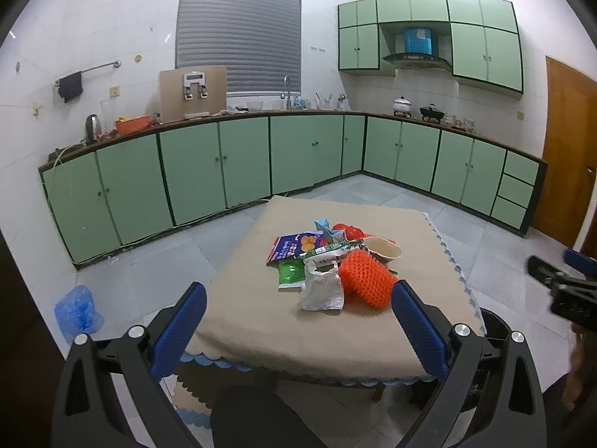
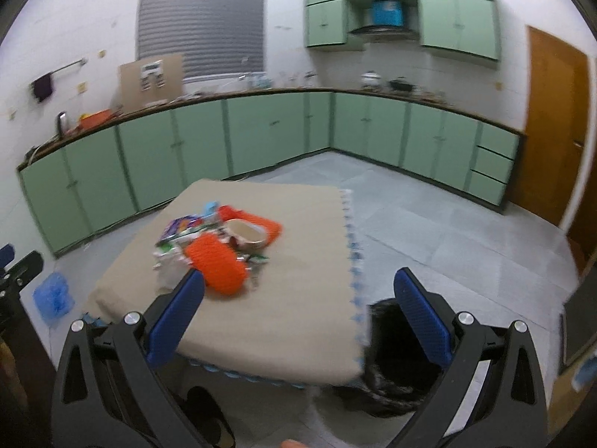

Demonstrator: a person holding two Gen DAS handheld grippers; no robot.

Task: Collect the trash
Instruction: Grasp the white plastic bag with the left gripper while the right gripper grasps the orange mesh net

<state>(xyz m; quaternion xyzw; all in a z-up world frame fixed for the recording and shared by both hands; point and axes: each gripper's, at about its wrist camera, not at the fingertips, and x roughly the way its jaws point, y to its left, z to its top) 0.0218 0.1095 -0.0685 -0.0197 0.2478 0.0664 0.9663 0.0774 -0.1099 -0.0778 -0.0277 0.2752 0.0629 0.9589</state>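
A heap of trash lies on a table with a beige cloth: a white crumpled bag, an orange foam net, a green packet, a purple snack bag, a beige bowl and a blue paper boat. My left gripper is open and empty, held back from the heap above the table's near edge. My right gripper is open and empty, right of the orange net. It also shows at the left view's right edge. A black bin bag stands beside the table.
Green kitchen cabinets line the far walls. A blue plastic bag lies on the tiled floor at the left. A wooden door is at the right. The right wrist view is blurred.
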